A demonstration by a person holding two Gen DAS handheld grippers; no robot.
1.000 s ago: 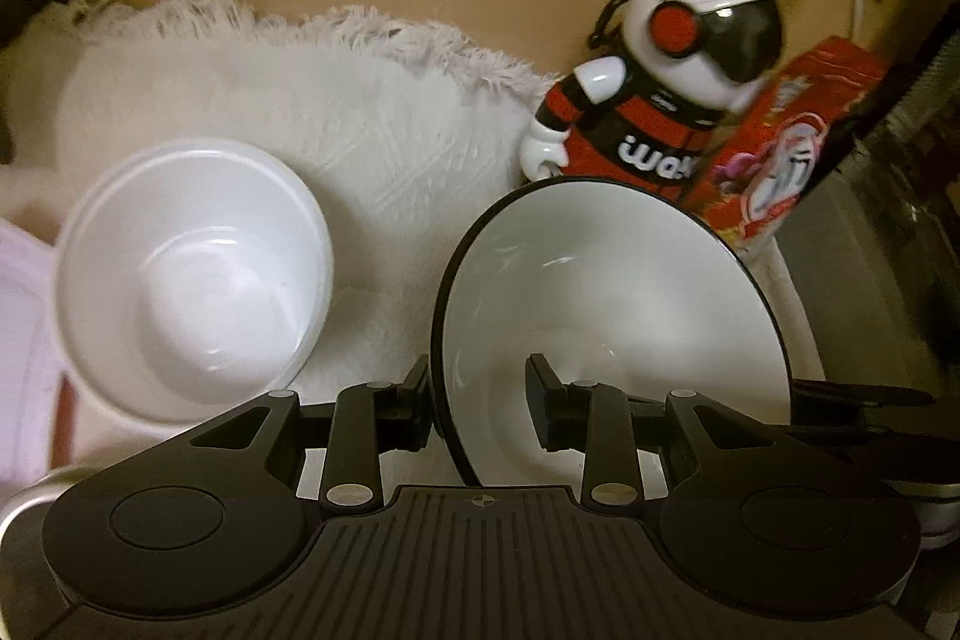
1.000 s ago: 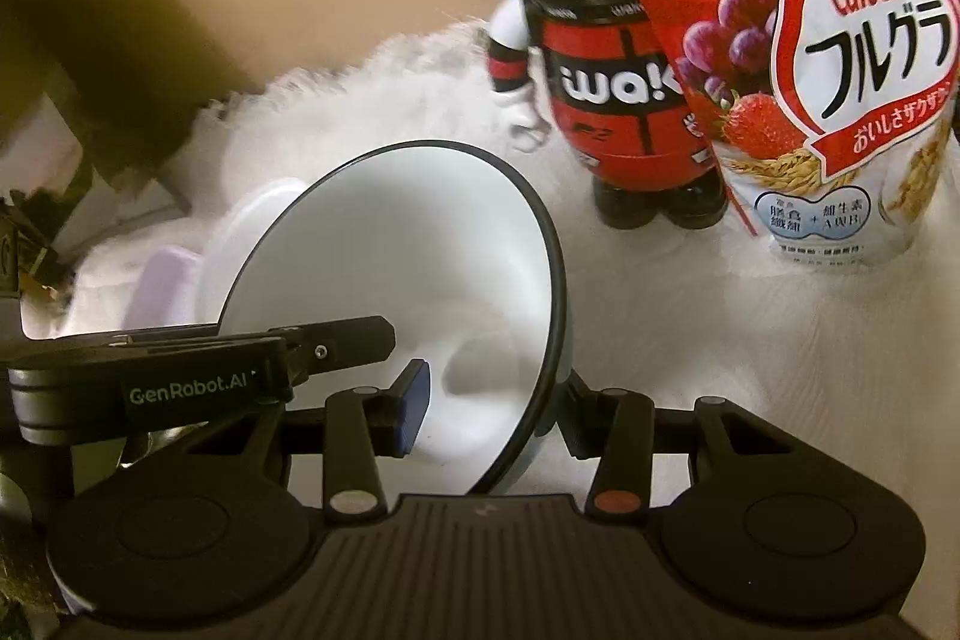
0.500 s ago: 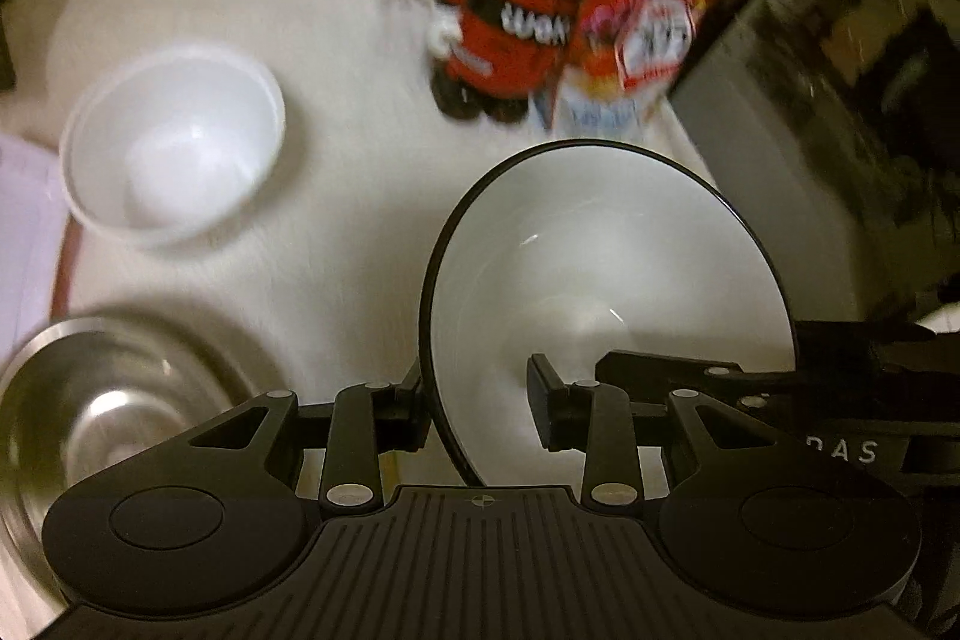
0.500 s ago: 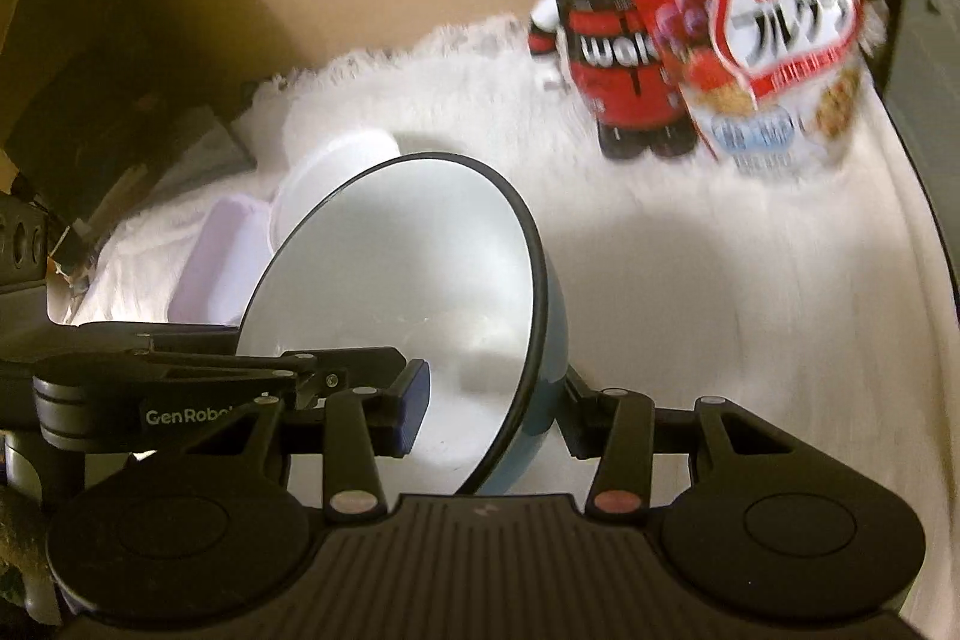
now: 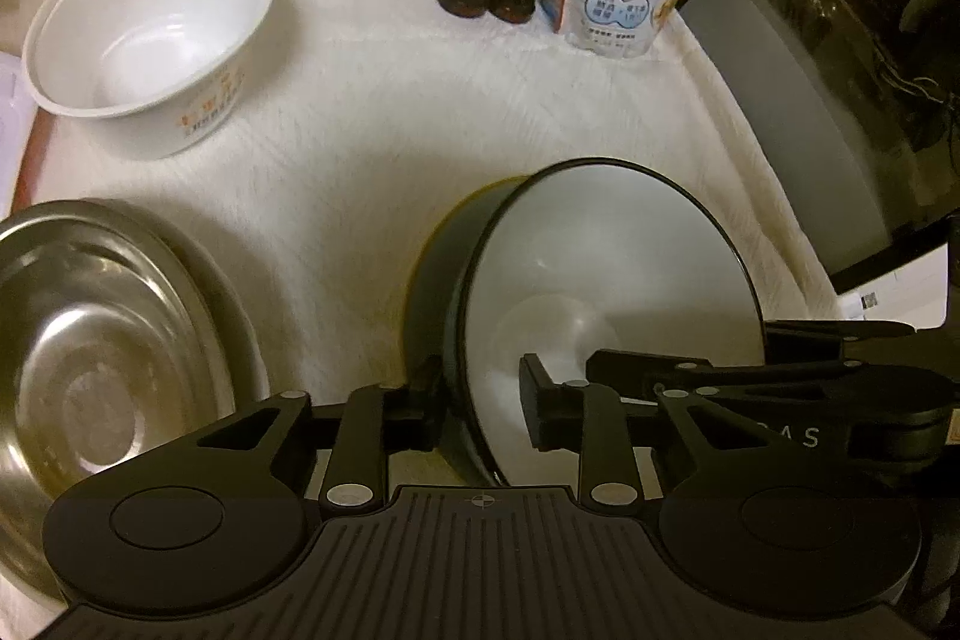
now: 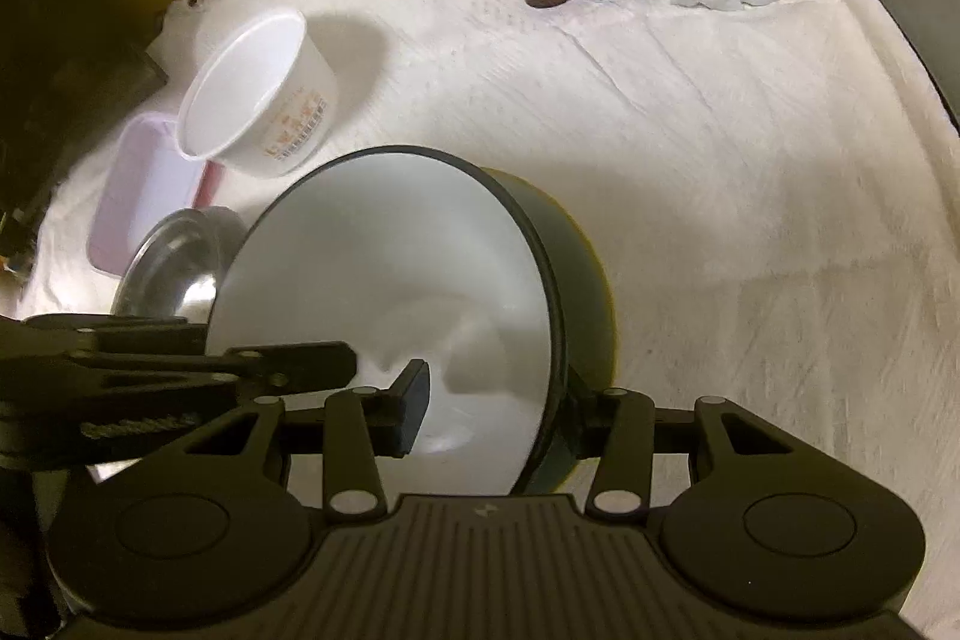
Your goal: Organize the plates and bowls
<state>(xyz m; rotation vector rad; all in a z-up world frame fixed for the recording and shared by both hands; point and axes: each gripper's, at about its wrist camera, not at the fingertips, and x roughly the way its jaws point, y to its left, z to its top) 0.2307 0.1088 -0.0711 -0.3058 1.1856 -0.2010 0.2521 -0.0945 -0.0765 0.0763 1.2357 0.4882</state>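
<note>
Both hand-held grippers pinch one bowl's rim: left hand-held gripper (image 5: pixel 478 403), right hand-held gripper (image 6: pixel 495 403), a finger inside and outside each. Dark-rimmed white bowl (image 5: pixel 606 292) held tilted above white fluffy cloth (image 5: pixel 372 130). Step: carrying. Next, likely lowering into steel bowl (image 5: pixel 90 340); white plastic bowl (image 5: pixel 150 34) beyond.

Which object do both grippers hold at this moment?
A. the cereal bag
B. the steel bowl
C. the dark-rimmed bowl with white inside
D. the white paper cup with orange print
C. The left gripper and the right gripper each have their jaws on the rim of the dark-rimmed bowl, one finger inside and one outside; it is tilted above the white cloth.
</note>
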